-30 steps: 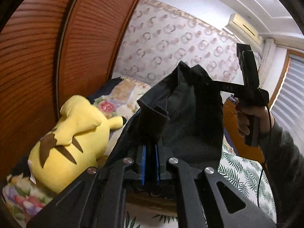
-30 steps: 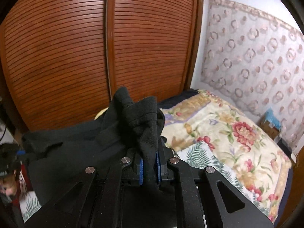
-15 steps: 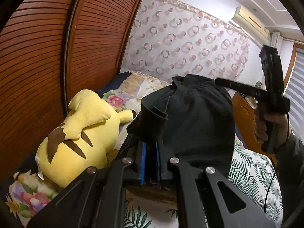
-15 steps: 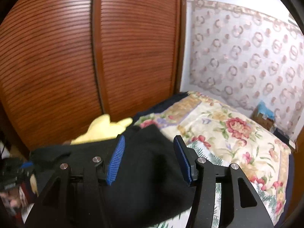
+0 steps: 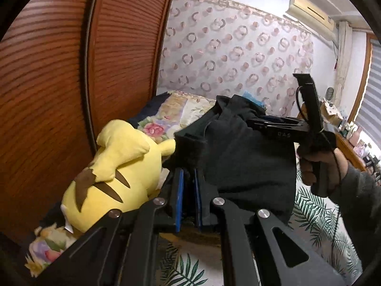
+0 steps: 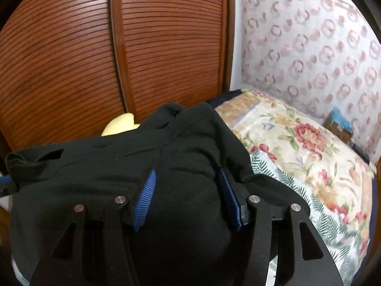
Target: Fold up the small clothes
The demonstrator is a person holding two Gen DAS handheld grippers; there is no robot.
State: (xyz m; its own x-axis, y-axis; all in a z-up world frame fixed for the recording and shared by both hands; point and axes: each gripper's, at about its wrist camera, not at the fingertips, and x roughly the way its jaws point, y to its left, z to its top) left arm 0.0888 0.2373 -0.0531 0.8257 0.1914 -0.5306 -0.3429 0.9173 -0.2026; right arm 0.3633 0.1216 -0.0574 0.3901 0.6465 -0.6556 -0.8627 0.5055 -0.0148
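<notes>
The left claw [image 5: 189, 190] is clenched on a corner of the black garment [image 5: 247, 162], held up over the bed [image 6: 309, 157]. The right claw [image 6: 188, 197] is spread, grasping nothing. Likely mid-fold; next, the right should re-pinch another edge, clear of the plush toy [image 5: 112, 166].

Dim indoor light, daylight entering from the window blinds [image 5: 371, 109] at right edge; strong fisheye bending and black vignette corners; wardrobe doors [image 6: 71, 59] motion-blurred; black garment [image 6: 181, 157] underexposed, folds barely readable; near fingers soft.
</notes>
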